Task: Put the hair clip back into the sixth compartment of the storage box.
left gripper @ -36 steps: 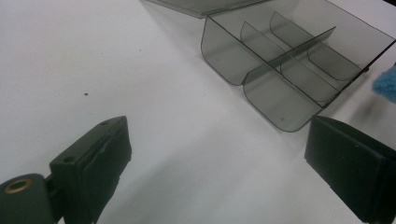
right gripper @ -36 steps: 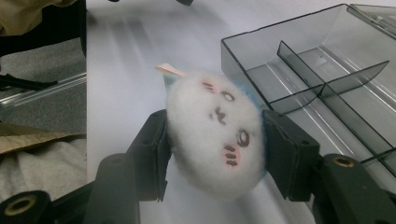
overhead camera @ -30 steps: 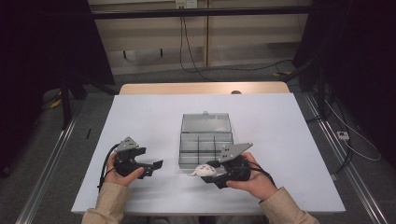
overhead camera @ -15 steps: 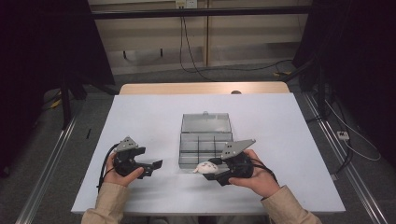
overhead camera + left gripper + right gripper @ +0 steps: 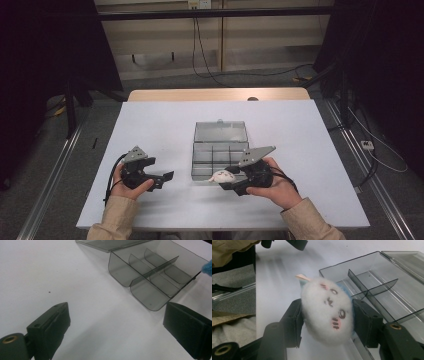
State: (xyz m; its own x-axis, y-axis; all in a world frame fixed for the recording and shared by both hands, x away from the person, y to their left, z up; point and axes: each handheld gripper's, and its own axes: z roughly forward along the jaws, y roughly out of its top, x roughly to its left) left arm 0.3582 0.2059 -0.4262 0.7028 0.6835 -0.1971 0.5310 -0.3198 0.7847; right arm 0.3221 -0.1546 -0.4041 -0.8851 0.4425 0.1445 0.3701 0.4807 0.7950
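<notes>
Plush toy (image 5: 328,310), face up, long axis crosswise, pinched in right tool (image 5: 327,322); left tool (image 5: 117,332) spread.

White table top (image 5: 165,125) on a wooden table whose far edge (image 5: 215,94) shows beyond it. Grey floor (image 5: 60,165) with metal rails (image 5: 47,185) on both sides. Pale cabinets (image 5: 165,35) behind; cables (image 5: 240,72) trailing; dark curtains (image 5: 45,55) flanking.

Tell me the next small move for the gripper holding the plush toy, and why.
Probably carry the plush toy a little farther over the open box and lower it into a near compartment. The right gripper is clamped on it just at the box's front edge, lid back, compartments bare. The left gripper waits open.
</notes>
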